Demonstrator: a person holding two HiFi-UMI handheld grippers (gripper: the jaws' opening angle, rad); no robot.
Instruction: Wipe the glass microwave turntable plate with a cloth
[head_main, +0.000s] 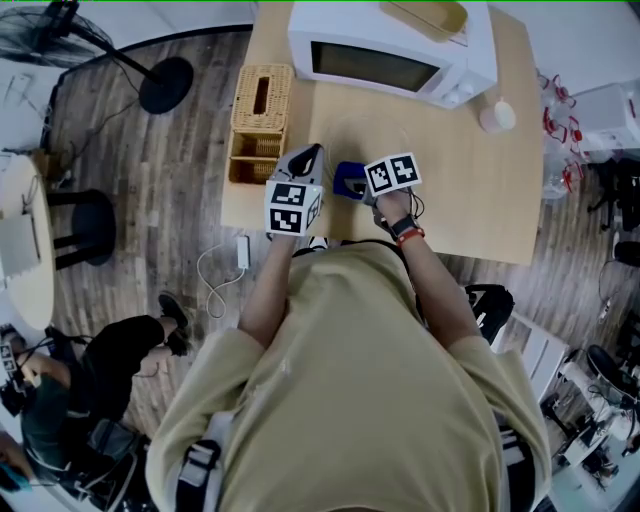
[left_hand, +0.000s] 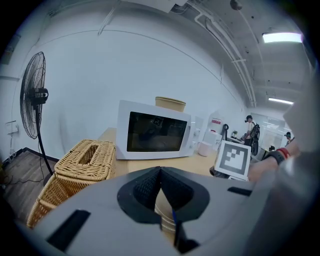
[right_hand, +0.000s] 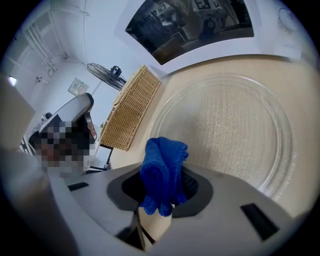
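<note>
Right gripper (right_hand: 166, 182) clamped on bunched blue knitted cloth (right_hand: 161, 160), near rim of round clear glass turntable plate (right_hand: 225, 130) lying flat on pale wooden table (head_main: 470, 190). Left gripper (left_hand: 160, 172) closed, empty. Best: press cloth lightly, sweep overlapping circles; plate likely slides, so steady rim.

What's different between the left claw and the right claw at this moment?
The right claw is clamped on a blue cloth; the left claw is shut, its tips meeting with nothing between them. The right claw looks down onto the glass plate; the left claw faces level toward the microwave. Both are held over the wooden table.
</note>
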